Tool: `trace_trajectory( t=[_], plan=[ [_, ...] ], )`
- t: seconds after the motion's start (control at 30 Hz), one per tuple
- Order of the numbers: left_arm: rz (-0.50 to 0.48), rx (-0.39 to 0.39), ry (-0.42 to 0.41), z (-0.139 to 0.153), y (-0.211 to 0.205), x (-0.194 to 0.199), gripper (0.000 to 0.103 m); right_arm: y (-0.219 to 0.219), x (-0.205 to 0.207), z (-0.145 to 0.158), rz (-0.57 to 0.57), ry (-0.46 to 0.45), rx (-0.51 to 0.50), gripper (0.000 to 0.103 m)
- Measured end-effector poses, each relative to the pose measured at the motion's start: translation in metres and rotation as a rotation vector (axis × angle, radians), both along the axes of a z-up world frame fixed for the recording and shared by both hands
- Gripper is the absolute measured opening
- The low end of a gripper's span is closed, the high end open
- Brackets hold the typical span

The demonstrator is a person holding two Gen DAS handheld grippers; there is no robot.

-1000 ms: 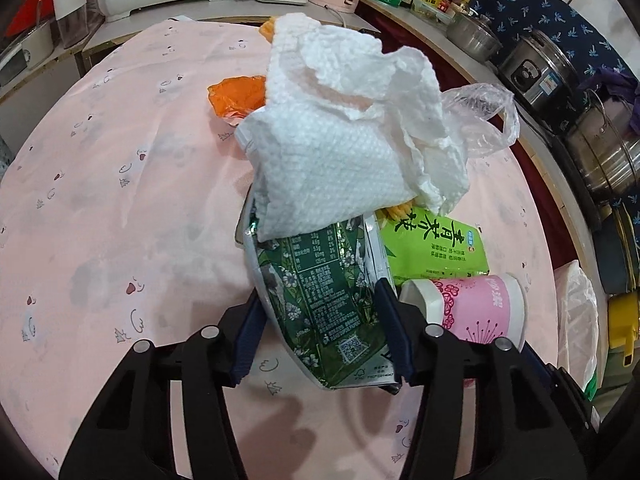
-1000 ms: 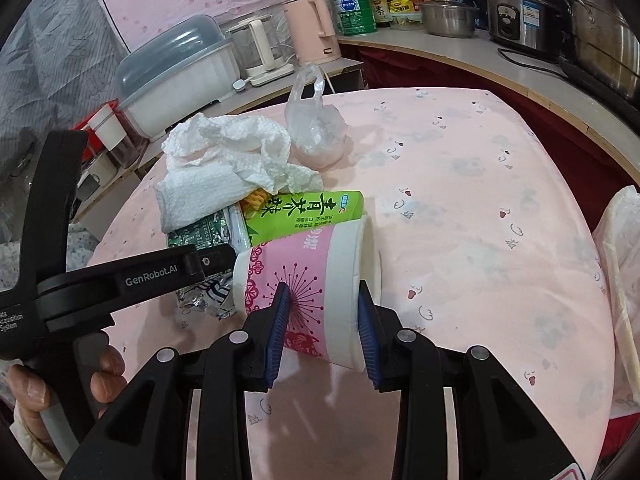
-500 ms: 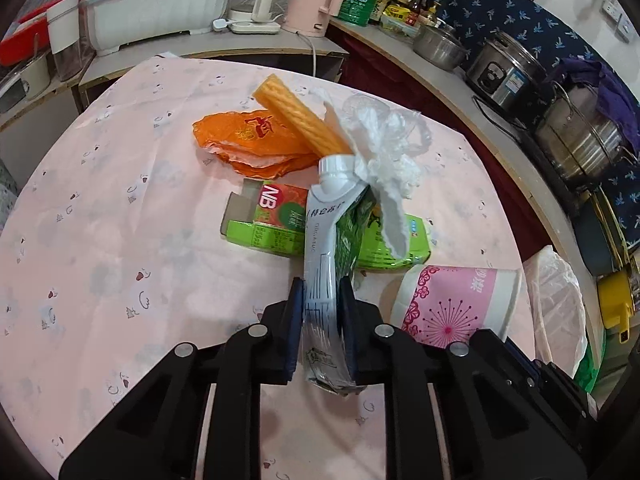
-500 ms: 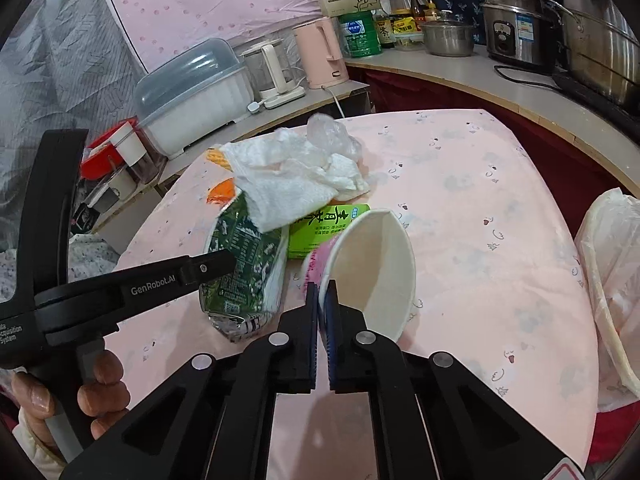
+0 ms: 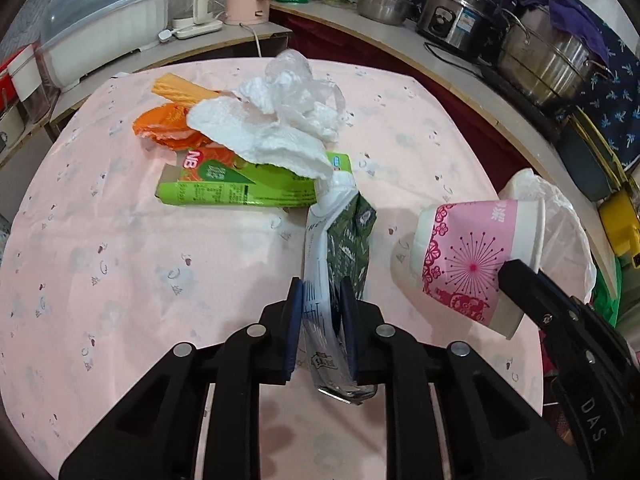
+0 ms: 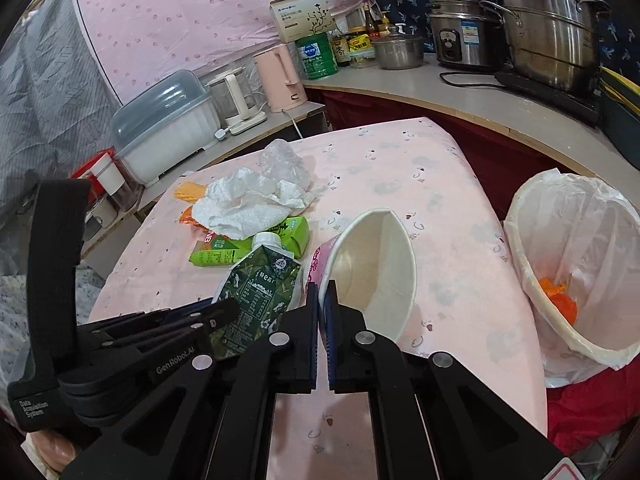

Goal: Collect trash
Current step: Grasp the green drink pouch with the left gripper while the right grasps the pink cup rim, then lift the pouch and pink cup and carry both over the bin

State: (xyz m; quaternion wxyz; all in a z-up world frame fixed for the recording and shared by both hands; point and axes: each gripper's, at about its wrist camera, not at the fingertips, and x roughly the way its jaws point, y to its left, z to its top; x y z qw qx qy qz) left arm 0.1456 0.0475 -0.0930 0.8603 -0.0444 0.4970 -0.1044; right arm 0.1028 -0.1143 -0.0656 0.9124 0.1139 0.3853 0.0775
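Note:
My left gripper [image 5: 320, 316] is shut on a flattened dark green carton [image 5: 340, 256] with a white cap, held above the pink table [image 5: 120, 264]; it also shows in the right wrist view [image 6: 256, 296]. My right gripper [image 6: 323, 296] is shut on the rim of a pink-and-white paper cup [image 6: 372, 268], lifted off the table; the cup shows at right in the left wrist view [image 5: 472, 264]. A white-lined trash bin [image 6: 576, 272] with orange trash inside stands right of the table.
On the table lie a green box [image 5: 240, 188], a crumpled white paper towel [image 5: 260, 136], a clear plastic bag [image 5: 300, 80], an orange wrapper [image 5: 164, 128] and a yellow wafer [image 5: 180, 88]. A counter with pots [image 6: 548, 40] and kettles runs behind.
Both grippers lifted and pulled back with the carton and the cup. The paper towel slid off the carton onto the green box. The trash bin has come into the right wrist view.

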Motion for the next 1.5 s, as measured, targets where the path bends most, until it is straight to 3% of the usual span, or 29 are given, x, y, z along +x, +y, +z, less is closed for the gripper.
trace_trajectory(
  t=[0.23,0.47,0.6,0.7,0.73,0.8,0.87,0.97,1.27,1.5],
  plan=[
    [-0.012,0.008,0.049,-0.021,-0.013,0.004,0.03,-0.013,-0.001,-0.007,-0.025,0.016,0.008,0.004],
    [-0.01,-0.017,0.075,-0.034,-0.02,0.01,0.061,-0.022,0.001,-0.018,-0.034,0.032,0.025,0.004],
    [-0.021,0.002,0.05,-0.036,-0.03,0.012,0.066,-0.023,0.003,-0.019,-0.03,0.03,0.03,0.004],
    [-0.036,0.029,0.033,-0.035,-0.041,0.013,0.064,-0.023,0.004,-0.019,-0.026,0.03,0.032,0.004],
    [-0.043,0.028,0.027,-0.034,-0.042,0.013,0.056,-0.024,0.004,-0.019,-0.025,0.031,0.033,0.004],
    [-0.058,0.029,0.023,-0.033,-0.045,0.012,0.052,-0.023,0.004,-0.019,-0.023,0.031,0.034,0.004],
    [-0.053,0.043,-0.009,-0.027,-0.047,0.009,0.036,-0.024,0.004,-0.019,-0.023,0.032,0.032,0.004],
    [-0.056,0.044,-0.033,-0.018,-0.048,0.008,0.025,-0.024,0.003,-0.022,-0.022,0.04,0.032,0.004],
    [-0.103,0.01,-0.052,0.001,-0.058,-0.002,0.018,-0.035,-0.005,-0.021,-0.047,0.034,0.035,0.004],
    [-0.126,0.014,-0.079,0.016,-0.072,-0.006,0.016,-0.059,-0.013,-0.003,-0.104,-0.015,0.039,0.004]
  ],
)
